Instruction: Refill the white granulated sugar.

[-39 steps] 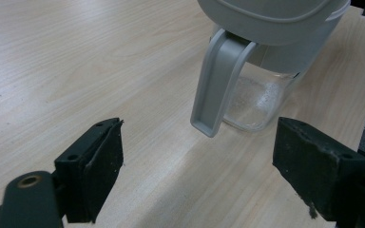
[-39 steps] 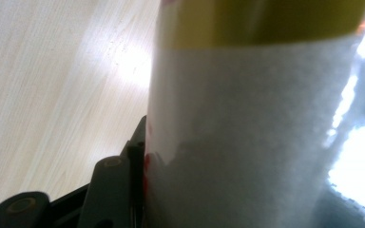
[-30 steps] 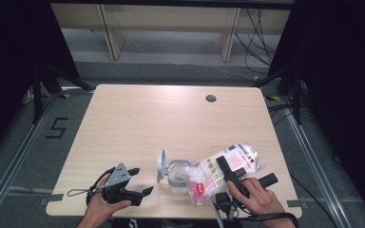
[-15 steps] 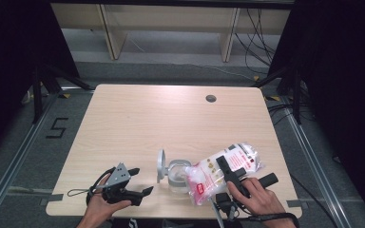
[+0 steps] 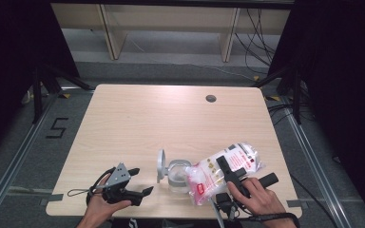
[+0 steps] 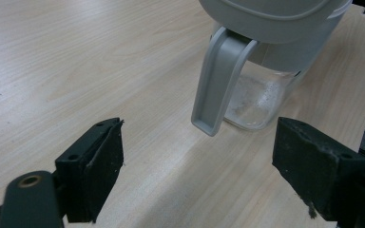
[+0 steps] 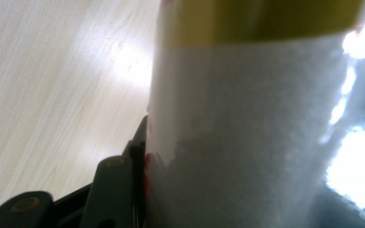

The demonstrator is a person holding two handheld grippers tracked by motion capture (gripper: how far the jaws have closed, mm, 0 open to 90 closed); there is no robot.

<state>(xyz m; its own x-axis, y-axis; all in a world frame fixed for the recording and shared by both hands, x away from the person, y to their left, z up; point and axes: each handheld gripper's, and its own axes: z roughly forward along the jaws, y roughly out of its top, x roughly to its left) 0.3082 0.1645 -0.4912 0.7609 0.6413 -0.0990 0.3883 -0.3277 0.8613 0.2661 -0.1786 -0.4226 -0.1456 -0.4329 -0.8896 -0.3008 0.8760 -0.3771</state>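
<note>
A clear glass jar [image 5: 177, 175] stands near the table's front edge, its grey hinged lid [image 5: 161, 165] swung open to its left. A plastic bag of white powder [image 5: 209, 178] with red print lies tilted, its lower end at the jar's mouth. My right gripper [image 5: 247, 175] is shut on the bag's middle; in the right gripper view the bag [image 7: 247, 133] presses against one black finger [image 7: 116, 190]. My left gripper [image 5: 142, 180] rests open to the left of the jar. In the left gripper view the jar [image 6: 261, 95] and lid [image 6: 216, 85] stand just beyond the wide jaws [image 6: 199, 175].
The wooden table [image 5: 171, 118] has a round cable hole [image 5: 211, 99] at the back right. Wooden shelving [image 5: 171, 28] and cables lie on the floor beyond the far edge. Dark curtains stand on both sides.
</note>
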